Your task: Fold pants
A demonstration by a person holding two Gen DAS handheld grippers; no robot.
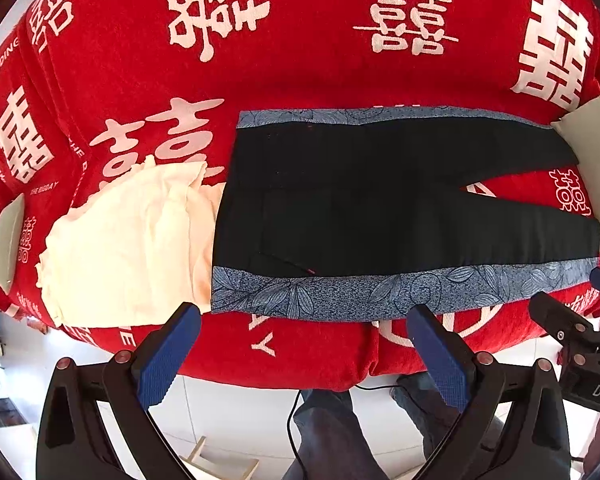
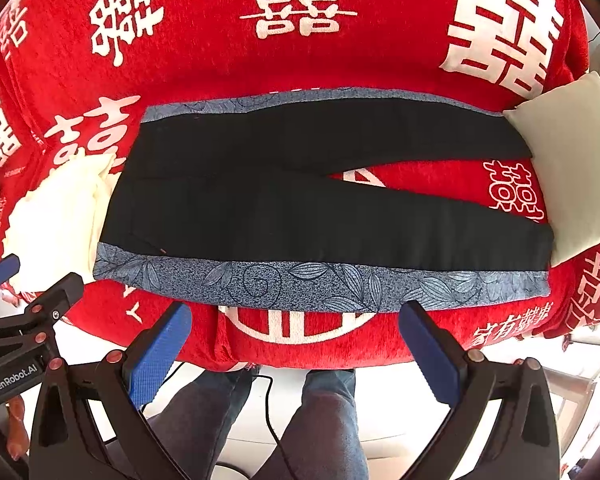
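Black pants [image 1: 380,200] with blue leaf-patterned side bands lie flat on the red sofa, waist to the left, two legs spread to the right. They also show in the right wrist view [image 2: 300,200]. My left gripper [image 1: 304,320] is open and empty, just in front of the near blue band by the waist. My right gripper [image 2: 296,320] is open and empty, in front of the near leg's blue band. The right gripper's body shows at the right edge of the left wrist view [image 1: 572,332].
A red sofa cover [image 1: 300,60] with white characters lies under the pants. A cream cloth [image 1: 128,248] lies left of the waist. A pale cushion [image 2: 572,168] sits at the leg ends. The person's legs [image 2: 332,420] and a black cable stand in front on the white floor.
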